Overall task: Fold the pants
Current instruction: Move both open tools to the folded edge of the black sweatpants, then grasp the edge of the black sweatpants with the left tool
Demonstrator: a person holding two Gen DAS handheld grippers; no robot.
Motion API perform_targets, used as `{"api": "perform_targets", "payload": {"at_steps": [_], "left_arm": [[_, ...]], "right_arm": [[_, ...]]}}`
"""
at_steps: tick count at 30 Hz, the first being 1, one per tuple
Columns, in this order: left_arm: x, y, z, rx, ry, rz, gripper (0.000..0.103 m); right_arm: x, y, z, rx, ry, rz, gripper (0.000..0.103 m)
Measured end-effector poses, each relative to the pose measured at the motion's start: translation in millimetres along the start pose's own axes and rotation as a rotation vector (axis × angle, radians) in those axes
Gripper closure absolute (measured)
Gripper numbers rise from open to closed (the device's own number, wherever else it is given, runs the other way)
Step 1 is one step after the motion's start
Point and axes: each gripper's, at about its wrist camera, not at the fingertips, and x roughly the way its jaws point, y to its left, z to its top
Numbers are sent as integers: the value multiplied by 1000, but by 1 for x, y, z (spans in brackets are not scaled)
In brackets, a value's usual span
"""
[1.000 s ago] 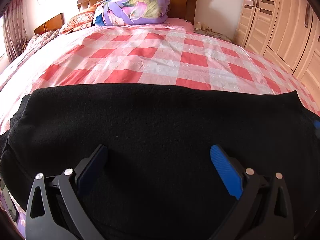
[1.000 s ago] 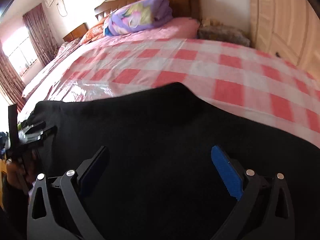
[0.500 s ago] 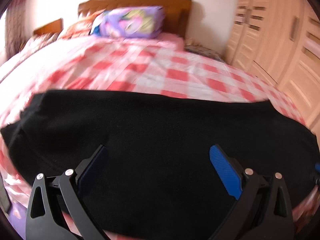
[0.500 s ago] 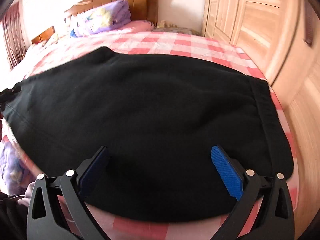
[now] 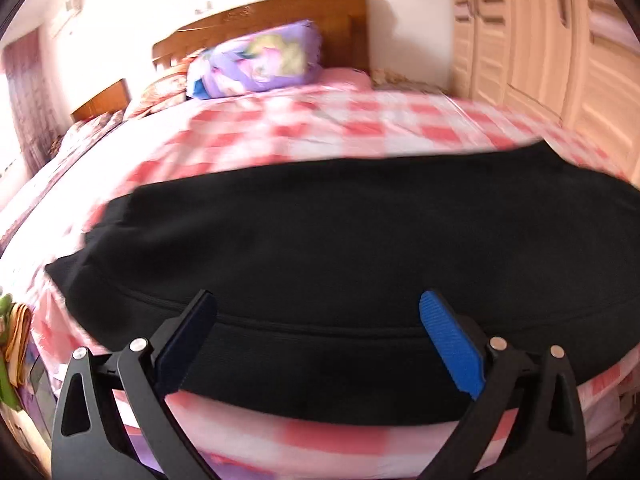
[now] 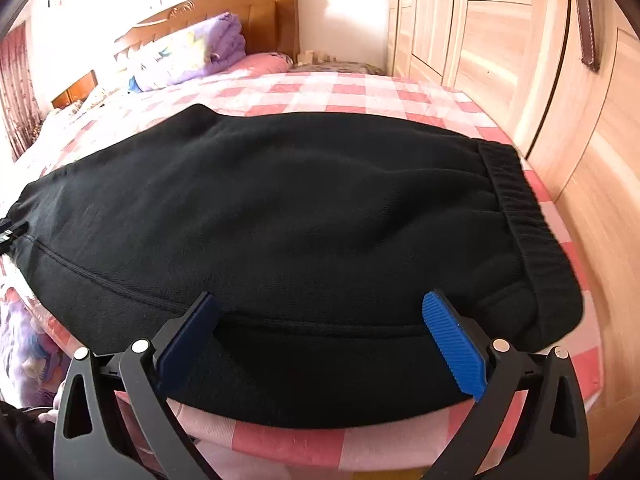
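Black pants (image 5: 340, 248) lie flat across the near end of the bed, stretching left to right. In the right wrist view the pants (image 6: 280, 208) show their ribbed waistband (image 6: 516, 208) at the right end. My left gripper (image 5: 318, 312) is open and empty, fingers spread over the near edge of the pants. My right gripper (image 6: 320, 312) is open and empty, just above the near edge by the waistband end. A seam runs along the pants near both grippers.
The bed has a pink checked sheet (image 5: 360, 128). A purple floral pillow (image 5: 256, 64) and a wooden headboard (image 5: 280, 16) are at the far end. Wooden wardrobe doors (image 6: 520, 40) stand close along the right side. Bedding hangs below the near edge.
Both grippers have pulled back toward the near edge of the bed and risen. The pants now show whole, with the bed's edge visible below them. The right view has swung toward the waistband.
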Motion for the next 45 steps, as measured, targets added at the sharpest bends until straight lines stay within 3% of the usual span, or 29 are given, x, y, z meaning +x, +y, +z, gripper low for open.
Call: {"api": "perform_targets", "payload": {"at_steps": [3, 5, 8, 14, 17, 18, 21, 26, 31, 36, 37, 39, 43, 44, 45], "left_arm": [[3, 69, 1, -220, 20, -31, 2], [-1, 110, -6, -354, 5, -67, 2], [-21, 156, -19, -490, -72, -100, 2], [-14, 238, -45, -867, -109, -329, 3], [-5, 249, -45, -893, -96, -366, 30], [-3, 251, -45, -893, -84, -384, 32], [8, 252, -41, -895, -51, -333, 32], [12, 268, -53, -992, -81, -297, 32], [32, 274, -50, -996, -10, -284, 32], [40, 273, -46, -996, 17, -267, 33], [39, 272, -45, -991, 15, -254, 36], [35, 268, -43, -960, 4, -228, 53], [35, 271, -43, -962, -1, -243, 68], [35, 272, -46, -971, -2, -237, 85], [35, 274, -48, -976, -7, -231, 90]], "right_arm": [[-15, 7, 5, 2, -83, -7, 4], [-26, 22, 14, 3, -138, 69, 4], [-25, 61, 27, -55, -142, 226, 4], [-9, 169, 49, -279, -121, 419, 4], [-10, 218, 54, -374, -122, 488, 4], [-12, 230, 54, -394, -124, 507, 4], [-18, 263, 45, -455, -113, 581, 4], [-17, 286, 30, -523, -85, 598, 4], [-3, 282, 31, -442, -18, 608, 4], [-3, 275, 35, -411, -28, 605, 4], [-4, 274, 35, -413, -31, 607, 4], [-3, 276, 36, -416, -29, 614, 4], [-2, 292, 42, -439, -26, 636, 4], [-3, 297, 45, -446, -31, 648, 4], [-2, 306, 49, -454, -35, 671, 4]]}}
